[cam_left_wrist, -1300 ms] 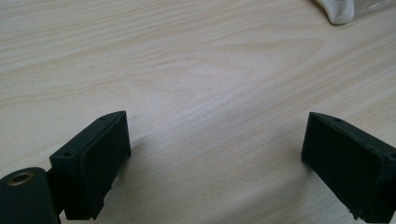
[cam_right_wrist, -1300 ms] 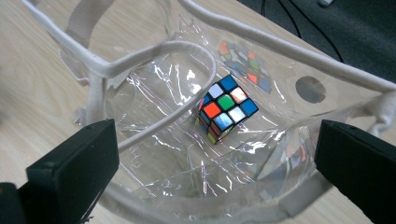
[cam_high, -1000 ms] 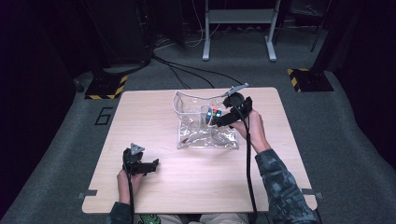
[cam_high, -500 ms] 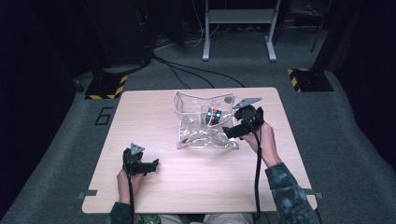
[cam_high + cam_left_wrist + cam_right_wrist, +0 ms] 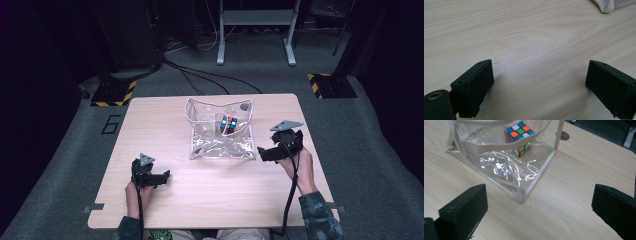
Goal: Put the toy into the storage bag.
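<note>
A clear plastic bag (image 5: pixel 202 145) with white trim stands open on the wooden table (image 5: pixel 150 125). A multicoloured puzzle cube (image 5: pixel 229 123) lies inside it near the back right corner. My right gripper (image 5: pixel 262 153) hovers just right of the bag's front right corner, open and holding nothing. In the right gripper view the bag's corner (image 5: pixel 536 180) sits between the wide jaws of the right gripper (image 5: pixel 539 207), with the cube (image 5: pixel 519 132) behind the plastic. My left gripper (image 5: pixel 164 178) rests at the front left, open and holding nothing. The left gripper (image 5: pixel 539 82) points over bare wood.
A round hole (image 5: pixel 244 106) pierces the table just behind the bag. On the grey floor beyond lie black cables (image 5: pixel 200 75), a metal stand's legs (image 5: pixel 255 35) and yellow-black striped plates (image 5: pixel 112 92).
My right gripper has drawn back from the bag's top rim, moving right and toward the person. The cube stays inside the bag. The left gripper has not moved.
</note>
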Demonstrator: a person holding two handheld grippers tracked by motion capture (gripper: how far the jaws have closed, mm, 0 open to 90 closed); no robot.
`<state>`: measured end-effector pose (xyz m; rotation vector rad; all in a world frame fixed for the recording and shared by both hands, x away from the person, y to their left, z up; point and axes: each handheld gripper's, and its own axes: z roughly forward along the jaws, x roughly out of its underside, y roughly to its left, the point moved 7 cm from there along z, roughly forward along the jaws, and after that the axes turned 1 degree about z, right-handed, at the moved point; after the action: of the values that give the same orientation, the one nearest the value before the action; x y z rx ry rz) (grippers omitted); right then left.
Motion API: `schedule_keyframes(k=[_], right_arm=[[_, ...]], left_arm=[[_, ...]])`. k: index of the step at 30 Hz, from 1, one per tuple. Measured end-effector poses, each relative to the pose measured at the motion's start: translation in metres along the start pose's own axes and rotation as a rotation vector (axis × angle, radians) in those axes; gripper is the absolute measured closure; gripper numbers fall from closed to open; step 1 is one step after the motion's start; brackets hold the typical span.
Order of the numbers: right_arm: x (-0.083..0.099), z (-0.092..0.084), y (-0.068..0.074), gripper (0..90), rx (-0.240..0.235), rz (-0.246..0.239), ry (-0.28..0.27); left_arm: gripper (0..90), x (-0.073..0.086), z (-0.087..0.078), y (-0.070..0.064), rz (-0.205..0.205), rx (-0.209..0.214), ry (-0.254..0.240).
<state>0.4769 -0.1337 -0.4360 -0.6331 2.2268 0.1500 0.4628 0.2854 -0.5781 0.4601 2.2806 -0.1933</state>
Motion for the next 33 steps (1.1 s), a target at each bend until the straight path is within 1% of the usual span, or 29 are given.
schedule_keyframes(k=[3,15,18,25,27,28,30,31,32,33], right_arm=[[0.011,0.000,-0.005,0.0,0.012,0.025,0.006],[0.051,0.005,-0.024,0.1,0.039,0.096,0.030],[0.062,0.007,-0.026,0.2,0.048,0.115,0.036],[0.090,0.015,-0.031,0.3,0.044,0.171,0.071],[0.098,0.018,-0.033,0.4,0.044,0.174,0.073],[0.102,0.018,-0.032,0.4,0.042,0.188,0.081],[0.109,0.021,-0.033,0.4,0.047,0.200,0.090],[0.109,0.021,-0.033,0.4,0.047,0.200,0.090],[0.118,0.023,-0.035,0.4,0.053,0.208,0.097],[0.120,0.024,-0.035,0.5,0.054,0.214,0.097]], left_arm=[[7.7,0.000,0.000,0.000,0.000,0.000,0.000],[7.7,0.000,0.000,0.000,0.000,0.000,0.000],[7.7,0.000,0.000,0.000,0.000,0.000,0.000],[7.7,0.000,0.000,0.000,0.000,0.000,0.000],[7.7,0.000,0.000,0.000,0.000,0.000,0.000],[7.7,0.000,0.000,0.000,0.000,0.000,0.000],[7.7,0.000,0.000,0.000,-0.001,-0.003,-0.001],[7.7,0.000,0.000,0.000,-0.001,-0.003,-0.001],[7.7,0.000,0.000,0.000,-0.001,-0.003,-0.001],[7.7,0.000,0.000,0.000,0.000,-0.003,-0.001]])
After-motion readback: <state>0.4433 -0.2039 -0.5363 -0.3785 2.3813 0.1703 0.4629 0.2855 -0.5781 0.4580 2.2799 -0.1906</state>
